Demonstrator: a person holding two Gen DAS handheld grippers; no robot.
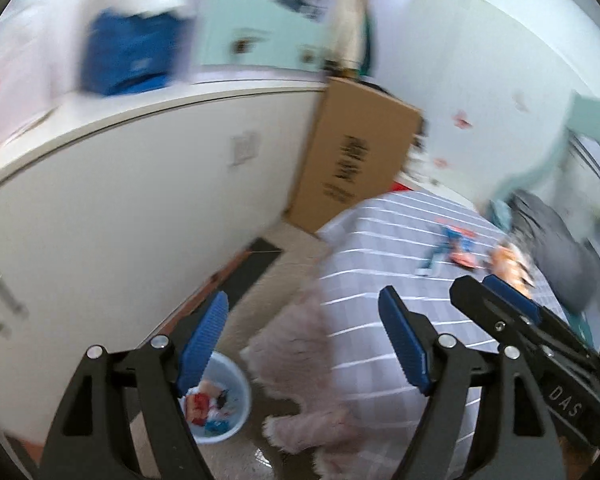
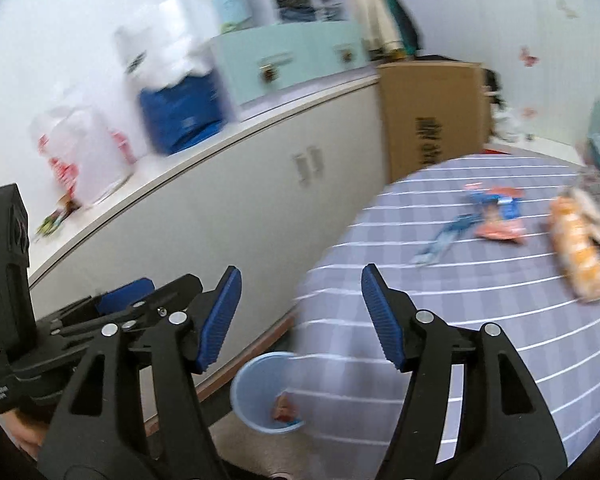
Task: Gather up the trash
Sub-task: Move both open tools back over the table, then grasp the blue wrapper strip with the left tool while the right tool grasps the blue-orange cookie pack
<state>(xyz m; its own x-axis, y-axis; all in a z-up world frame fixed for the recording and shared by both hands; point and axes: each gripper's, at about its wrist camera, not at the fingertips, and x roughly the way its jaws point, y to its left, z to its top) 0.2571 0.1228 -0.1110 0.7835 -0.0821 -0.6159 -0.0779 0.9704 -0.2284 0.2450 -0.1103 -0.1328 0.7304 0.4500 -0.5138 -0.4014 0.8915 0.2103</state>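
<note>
A light blue bin [image 1: 224, 400] stands on the floor beside the bed, with several wrappers inside; it also shows in the right wrist view [image 2: 260, 392]. On the striped bed [image 2: 480, 320] lie a blue and orange wrapper pile [image 2: 496, 216], a thin blue wrapper strip [image 2: 440, 246] and an orange snack bag [image 2: 578, 256]. The same wrappers [image 1: 456, 246] show far right in the left wrist view. My left gripper [image 1: 304, 344] is open and empty above the floor and bed edge. My right gripper [image 2: 300, 316] is open and empty above the bin, short of the wrappers.
A long white cabinet [image 2: 228, 208] runs along the left, with plastic bags [image 2: 80, 152], a blue package [image 2: 180, 116] and a mint drawer box [image 2: 284, 64] on top. A tall cardboard box [image 2: 432, 120] stands at the bed's far corner. A pink fluffy blanket [image 1: 300, 380] hangs off the bed.
</note>
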